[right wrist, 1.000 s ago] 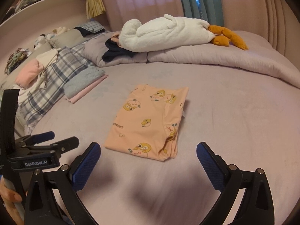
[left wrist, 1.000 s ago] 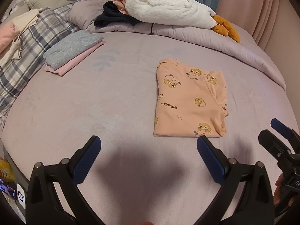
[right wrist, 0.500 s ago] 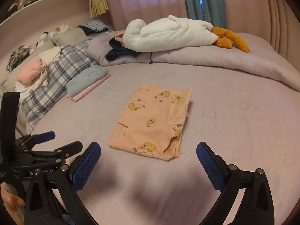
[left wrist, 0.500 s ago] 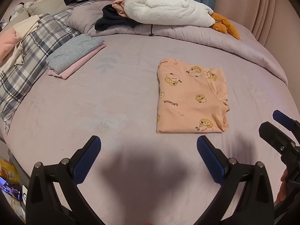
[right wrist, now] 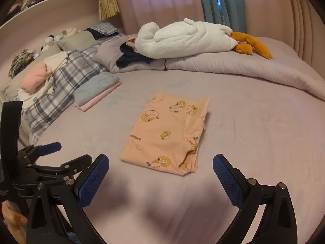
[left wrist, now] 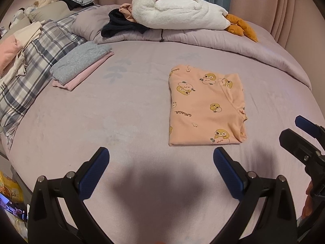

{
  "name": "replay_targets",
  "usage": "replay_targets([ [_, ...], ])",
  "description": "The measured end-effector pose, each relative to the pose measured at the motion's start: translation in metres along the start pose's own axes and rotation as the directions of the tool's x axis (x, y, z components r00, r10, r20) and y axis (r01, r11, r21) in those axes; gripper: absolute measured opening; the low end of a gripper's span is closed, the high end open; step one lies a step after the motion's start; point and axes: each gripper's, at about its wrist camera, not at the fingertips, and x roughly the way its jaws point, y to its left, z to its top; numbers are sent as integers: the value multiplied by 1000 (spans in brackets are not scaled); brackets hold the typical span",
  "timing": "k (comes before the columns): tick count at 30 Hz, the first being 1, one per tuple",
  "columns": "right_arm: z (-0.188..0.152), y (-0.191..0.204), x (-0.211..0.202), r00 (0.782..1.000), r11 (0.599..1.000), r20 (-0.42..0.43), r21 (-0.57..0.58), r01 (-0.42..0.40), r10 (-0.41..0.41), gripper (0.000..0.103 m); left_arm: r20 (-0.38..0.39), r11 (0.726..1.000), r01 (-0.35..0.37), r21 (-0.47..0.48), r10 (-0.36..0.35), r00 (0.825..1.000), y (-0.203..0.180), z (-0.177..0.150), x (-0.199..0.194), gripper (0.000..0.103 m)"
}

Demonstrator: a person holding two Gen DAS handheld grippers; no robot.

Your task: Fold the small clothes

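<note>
Folded peach garment with duck print lying flat on the lilac bed, ahead of both claws and touching neither. From the left wrist view, just beyond the left claw, nearer its right-hand finger; jaws spread wide, nothing between them. From the right wrist view, same garment straight ahead of the right claw — also wide open and empty, held low over the sheet. Left claw seen again at the lower left of that view, angled toward the garment, with part of a hand gripping its handle. Right claw visible at the right edge of the left view.

Further back, well apart from the peach piece — a folded grey and pink stack beside a plaid blanket, and a white plush goose on the rolled duvet.
</note>
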Motion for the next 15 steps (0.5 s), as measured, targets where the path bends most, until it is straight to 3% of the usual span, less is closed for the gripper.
replay_targets([
  [15, 3, 0, 1, 1000, 1000, -7, -6, -4, 4, 101, 1, 1000, 5, 9, -5, 1000, -3, 1, 0, 102],
])
